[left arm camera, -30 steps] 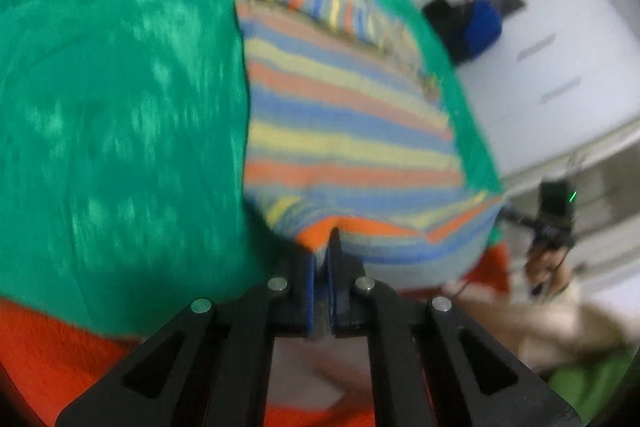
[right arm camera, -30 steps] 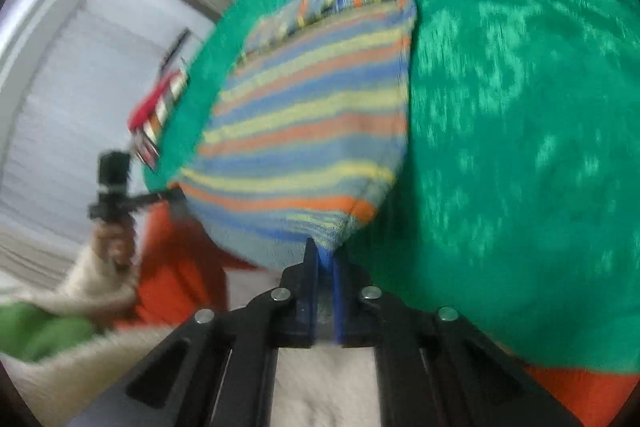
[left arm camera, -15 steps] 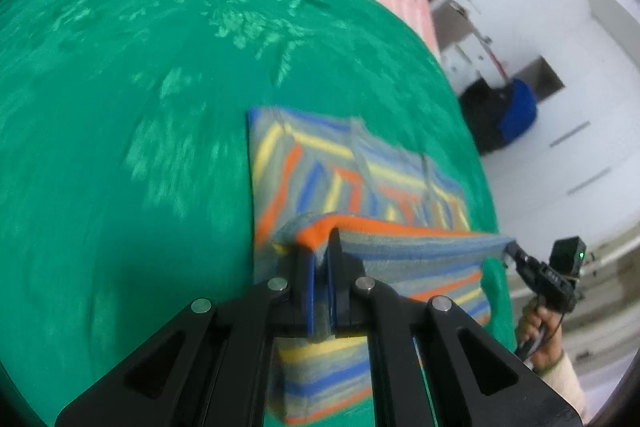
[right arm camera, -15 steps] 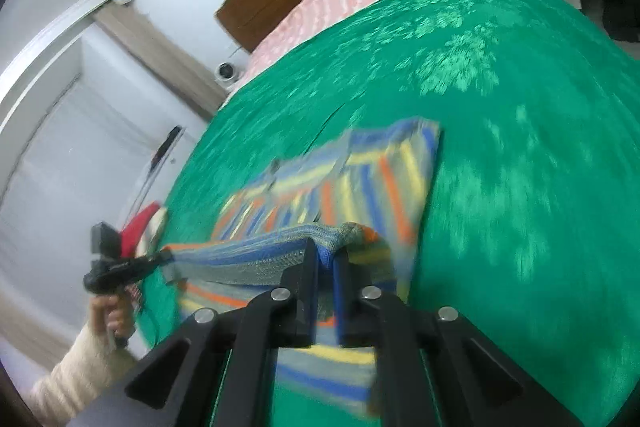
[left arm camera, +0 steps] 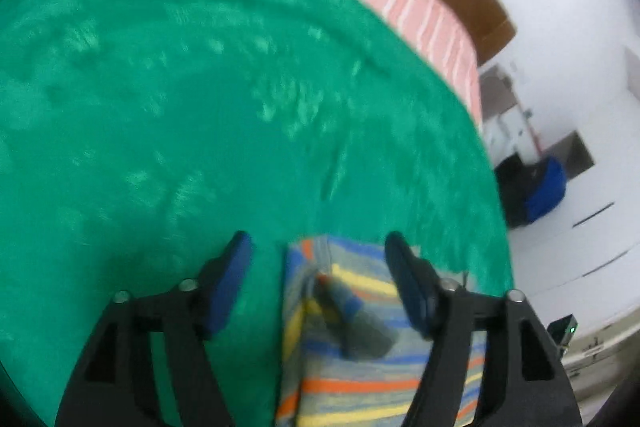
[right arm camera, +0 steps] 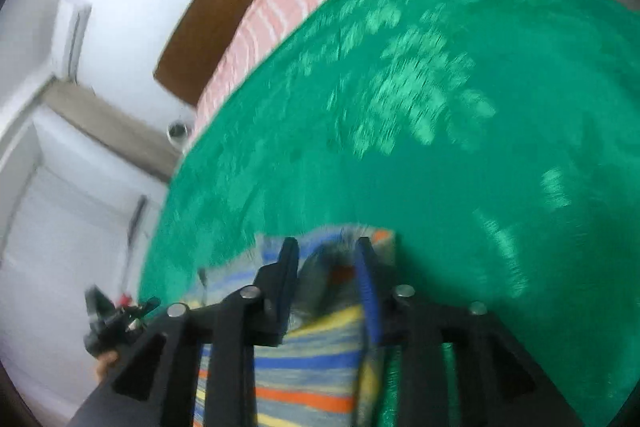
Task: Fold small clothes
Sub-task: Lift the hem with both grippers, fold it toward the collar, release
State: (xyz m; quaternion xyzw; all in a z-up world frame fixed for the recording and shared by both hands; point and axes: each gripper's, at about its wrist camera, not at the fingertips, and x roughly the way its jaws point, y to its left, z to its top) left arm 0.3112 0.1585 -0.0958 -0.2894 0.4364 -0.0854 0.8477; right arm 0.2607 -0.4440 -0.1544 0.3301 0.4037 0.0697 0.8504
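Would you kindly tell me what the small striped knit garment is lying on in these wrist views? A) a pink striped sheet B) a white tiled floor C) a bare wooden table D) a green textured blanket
D: the small striped knit garment lies flat on the green textured blanket, which surrounds it in both wrist views; the pink striped sheet only shows farther back.
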